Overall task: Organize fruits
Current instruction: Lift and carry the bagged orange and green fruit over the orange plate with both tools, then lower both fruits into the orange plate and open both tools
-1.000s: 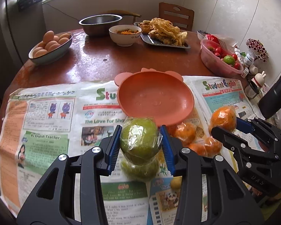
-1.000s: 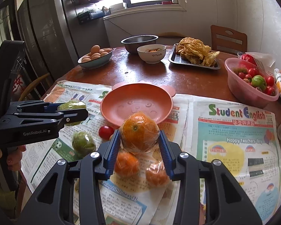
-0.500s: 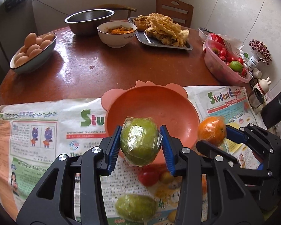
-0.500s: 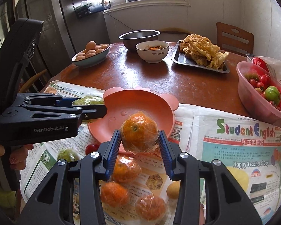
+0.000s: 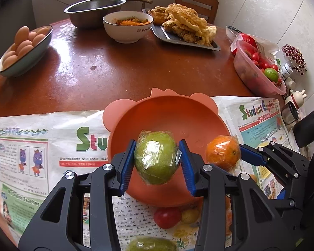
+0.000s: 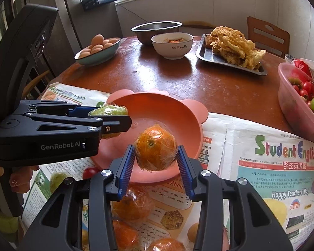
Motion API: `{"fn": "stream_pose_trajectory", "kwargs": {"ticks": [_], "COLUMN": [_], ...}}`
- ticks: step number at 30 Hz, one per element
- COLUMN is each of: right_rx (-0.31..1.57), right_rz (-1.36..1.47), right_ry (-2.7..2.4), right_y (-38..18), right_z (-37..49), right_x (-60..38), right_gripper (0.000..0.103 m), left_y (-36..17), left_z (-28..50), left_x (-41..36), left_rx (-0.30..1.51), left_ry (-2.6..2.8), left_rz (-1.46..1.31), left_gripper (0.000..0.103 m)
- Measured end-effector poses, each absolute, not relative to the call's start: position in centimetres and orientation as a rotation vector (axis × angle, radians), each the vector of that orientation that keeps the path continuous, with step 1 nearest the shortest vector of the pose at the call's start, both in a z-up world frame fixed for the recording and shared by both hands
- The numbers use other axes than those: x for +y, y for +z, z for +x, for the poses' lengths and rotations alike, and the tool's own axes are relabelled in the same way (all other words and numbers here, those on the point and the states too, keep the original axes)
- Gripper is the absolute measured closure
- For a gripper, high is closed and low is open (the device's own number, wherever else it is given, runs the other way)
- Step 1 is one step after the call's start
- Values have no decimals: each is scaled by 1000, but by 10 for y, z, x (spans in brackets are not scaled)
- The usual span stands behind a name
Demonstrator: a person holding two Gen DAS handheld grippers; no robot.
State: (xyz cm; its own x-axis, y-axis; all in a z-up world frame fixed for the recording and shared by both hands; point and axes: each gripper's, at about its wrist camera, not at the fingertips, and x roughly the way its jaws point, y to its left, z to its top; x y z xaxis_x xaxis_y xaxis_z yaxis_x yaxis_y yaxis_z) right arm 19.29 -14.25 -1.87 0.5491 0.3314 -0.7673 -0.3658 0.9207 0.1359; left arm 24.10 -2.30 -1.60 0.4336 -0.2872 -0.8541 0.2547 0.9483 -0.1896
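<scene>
Our left gripper [image 5: 157, 163] is clamped on a wrapped green fruit [image 5: 156, 156], its blue pads pressing both sides, and holds it over the near part of the pink bowl [image 5: 178, 117]. Our right gripper [image 6: 156, 163] grips a wrapped orange [image 6: 156, 147] the same way, above the bowl's near rim; from the left view this orange sits just right of the green fruit, the two apart. We see nothing lying inside the bowl, which stands on a newspaper [image 5: 41, 146] spread over the worktop [image 5: 125, 69]. On the paper below the bowl lie a red tomato [image 5: 167, 217], a small yellow fruit [image 5: 189, 215], another green fruit [image 5: 150, 244] and more wrapped oranges [image 6: 133, 207]. Farther back stand a bowl of eggs [image 5: 25, 50] and a tub of tomatoes [image 5: 259, 71].
</scene>
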Motion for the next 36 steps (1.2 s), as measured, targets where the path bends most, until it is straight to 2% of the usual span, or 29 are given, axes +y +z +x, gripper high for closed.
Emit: {"fn": "stream_pose_trajectory", "kwargs": {"ticks": [23,28,36], "right_rx": [948,929,913], "right_rz": [-83,-78,-72], "right_ry": [435,432,427], "right_y": [-34,-29,-24], "right_z": [206,202,196], "right_x": [-128,-131,-135], "right_gripper": [61,50,47], "left_y": [-31,-32,-30], "left_z": [252,253,251], "left_x": [-24,-23,-24], "left_rx": [1099,1101,1092], "left_ry": [-362,-364,-371], "left_rz": [-39,-41,-46], "left_gripper": [70,70,70]}}
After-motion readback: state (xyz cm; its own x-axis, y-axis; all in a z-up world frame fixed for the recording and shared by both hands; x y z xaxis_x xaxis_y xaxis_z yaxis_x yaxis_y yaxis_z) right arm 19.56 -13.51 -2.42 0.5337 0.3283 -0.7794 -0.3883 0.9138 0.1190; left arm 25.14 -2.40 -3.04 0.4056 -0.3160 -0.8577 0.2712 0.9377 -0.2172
